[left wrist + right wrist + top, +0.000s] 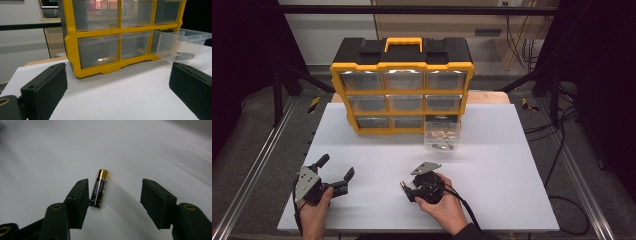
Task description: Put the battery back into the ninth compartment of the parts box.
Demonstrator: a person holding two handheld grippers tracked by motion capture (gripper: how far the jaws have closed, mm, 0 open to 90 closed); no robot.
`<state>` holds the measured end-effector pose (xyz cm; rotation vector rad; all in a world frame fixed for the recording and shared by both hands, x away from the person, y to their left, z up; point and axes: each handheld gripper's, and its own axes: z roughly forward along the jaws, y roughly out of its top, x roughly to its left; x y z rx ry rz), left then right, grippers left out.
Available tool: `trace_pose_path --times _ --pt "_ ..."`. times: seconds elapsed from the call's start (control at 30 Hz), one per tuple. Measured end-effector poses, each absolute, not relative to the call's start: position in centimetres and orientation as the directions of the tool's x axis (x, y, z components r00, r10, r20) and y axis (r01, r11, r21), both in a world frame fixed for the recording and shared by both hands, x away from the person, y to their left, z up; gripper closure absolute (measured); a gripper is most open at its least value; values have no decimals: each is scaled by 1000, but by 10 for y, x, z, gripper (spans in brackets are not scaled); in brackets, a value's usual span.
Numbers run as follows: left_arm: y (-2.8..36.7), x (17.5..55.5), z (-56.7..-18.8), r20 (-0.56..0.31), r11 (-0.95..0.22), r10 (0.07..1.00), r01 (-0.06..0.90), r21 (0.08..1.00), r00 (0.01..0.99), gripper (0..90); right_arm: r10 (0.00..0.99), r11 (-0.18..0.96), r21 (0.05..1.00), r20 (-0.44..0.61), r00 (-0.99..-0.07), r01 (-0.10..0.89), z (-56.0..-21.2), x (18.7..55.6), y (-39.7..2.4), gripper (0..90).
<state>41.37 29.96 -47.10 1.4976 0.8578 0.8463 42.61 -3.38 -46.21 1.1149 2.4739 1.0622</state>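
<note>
Right gripper, jaws half spread and astride a battery that lies flat on the white table. The battery rests between the jaws but off centre: its dark end sits just beside the left jaw, possibly touching it, while a clear gap separates it from the right jaw; its gold end points away from the gripper, along the jaws. The pads do not yet press on it. The step in hand appears to be the grasp of the battery; the next move calls for centring the jaws on its body and closing across it before any lift. Beyond the jaws, in the high view, the right gripper points left toward the left gripper, whose jaws stand wide apart with nothing between them. Farther ahead, a clear drawer is pulled out of the yellow organiser, the likely destination.
</note>
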Motion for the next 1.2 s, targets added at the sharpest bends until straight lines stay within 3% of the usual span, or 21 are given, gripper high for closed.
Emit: trace_pose_path --times 0.23,0.67,1.2 --pt "299 414 -471 41 -78 880 59 995 474 15 725 442 688 105 -681 576 -468 426 -27 539" --pt "299 415 -472 35 -75 877 65 995 479 15 722 456 672 104 -684 584 -477 426 -12 685" --pt "297 415 -472 36 -79 867 66 995 497 15 716 487 668 64 -695 563 -481 425 -8 766"
